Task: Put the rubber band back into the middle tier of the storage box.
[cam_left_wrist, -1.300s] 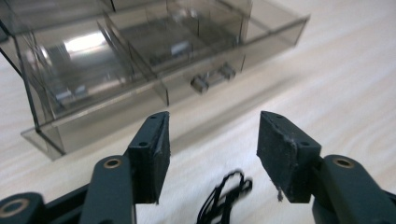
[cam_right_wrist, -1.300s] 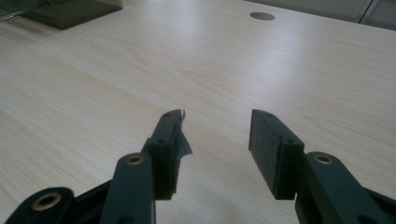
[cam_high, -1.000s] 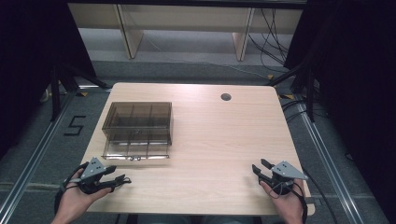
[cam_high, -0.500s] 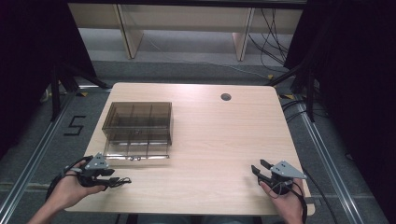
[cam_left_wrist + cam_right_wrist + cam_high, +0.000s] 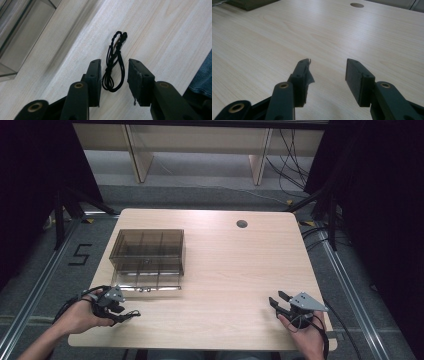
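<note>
The left gripper (image 5: 113, 75) has just been narrowing its jaws, and they now stand partly apart on either side of a black cord (image 5: 114, 63) without pressing on it. Compared with a second ago, this hand has shifted in towards the table's (image 5: 235, 270) near left edge, so a pick-up looks close. The cord is thin, braided and looped, lying limp on pale, smooth woodgrain just in front of a smoky, clear plastic box (image 5: 147, 251) with dividers. The right gripper (image 5: 327, 72) rests near the right edge, jaws wide and empty
</note>
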Demonstrator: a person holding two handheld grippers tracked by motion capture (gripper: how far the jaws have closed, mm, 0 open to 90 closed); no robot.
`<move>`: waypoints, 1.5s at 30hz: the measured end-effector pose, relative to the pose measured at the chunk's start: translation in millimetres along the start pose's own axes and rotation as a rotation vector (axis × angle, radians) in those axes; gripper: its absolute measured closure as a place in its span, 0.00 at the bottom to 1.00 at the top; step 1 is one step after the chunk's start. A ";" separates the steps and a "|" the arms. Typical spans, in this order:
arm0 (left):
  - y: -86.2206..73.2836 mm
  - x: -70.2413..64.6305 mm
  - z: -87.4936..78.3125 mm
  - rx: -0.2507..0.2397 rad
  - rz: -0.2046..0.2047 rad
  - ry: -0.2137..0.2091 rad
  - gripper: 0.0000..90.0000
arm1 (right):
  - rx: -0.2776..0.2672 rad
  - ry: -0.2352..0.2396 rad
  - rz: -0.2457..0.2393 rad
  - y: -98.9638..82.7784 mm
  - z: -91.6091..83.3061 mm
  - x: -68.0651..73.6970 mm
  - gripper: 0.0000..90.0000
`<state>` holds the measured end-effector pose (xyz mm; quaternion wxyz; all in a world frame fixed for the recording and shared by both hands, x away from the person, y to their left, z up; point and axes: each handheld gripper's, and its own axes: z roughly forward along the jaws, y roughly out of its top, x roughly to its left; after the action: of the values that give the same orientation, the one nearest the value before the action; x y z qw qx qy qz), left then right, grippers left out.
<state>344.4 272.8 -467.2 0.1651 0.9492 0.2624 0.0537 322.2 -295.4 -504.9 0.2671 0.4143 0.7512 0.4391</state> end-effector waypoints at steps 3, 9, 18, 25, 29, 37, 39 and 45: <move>1.7 -3.1 3.4 0.030 -0.024 -0.020 0.66 | 0.000 0.003 0.006 0.3 -0.2 0.5 0.61; 6.3 -2.5 8.9 0.077 0.014 -0.019 0.67 | 0.002 0.005 0.002 1.1 -0.1 1.9 0.61; 11.7 -2.9 9.9 0.132 0.070 -0.025 0.79 | -0.007 0.012 0.012 2.5 -0.2 2.0 0.61; 12.6 -3.2 14.0 0.157 0.095 -0.025 0.88 | -0.009 0.006 0.007 3.2 -0.5 2.6 0.61; 12.8 -4.8 15.0 0.154 0.090 -0.027 0.95 | -0.014 0.012 0.002 4.2 -1.1 2.1 0.61; 15.3 -4.6 12.8 0.182 0.132 -0.019 0.99 | -0.010 0.004 0.030 5.1 -2.3 5.6 0.61; 16.2 -4.5 10.2 0.178 0.139 -0.018 0.99 | -0.011 0.009 0.022 5.4 -2.2 5.0 0.61; 19.3 -3.6 4.1 0.186 0.161 -0.013 0.99 | -0.020 0.012 0.004 5.7 -1.9 3.2 0.61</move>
<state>351.4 254.2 -464.5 0.0730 0.9788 0.1879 0.0359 321.3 -292.0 -499.1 0.2658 0.4106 0.7475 0.4494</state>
